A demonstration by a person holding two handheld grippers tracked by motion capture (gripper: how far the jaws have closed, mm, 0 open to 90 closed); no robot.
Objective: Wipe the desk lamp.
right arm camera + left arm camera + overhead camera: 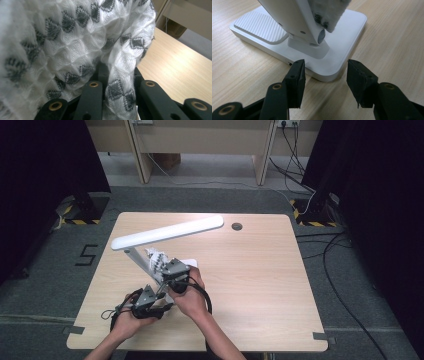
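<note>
A white desk lamp stands on the table, its long head slanting over the left half. A white knitted cloth with grey diamonds lies against the lamp's arm. My right gripper is at the arm, shut on a fold of the cloth, which drapes over its jaws. My left gripper is low by the lamp's base, open, with the base's near corner just ahead of its jaws and touching neither pad. The cloth's edge hangs above the arm's hinge.
The wooden table has a round cable hole near its far edge. Dark curtains flank both sides. Cables run over the floor at the right, and wooden furniture legs stand beyond the table.
</note>
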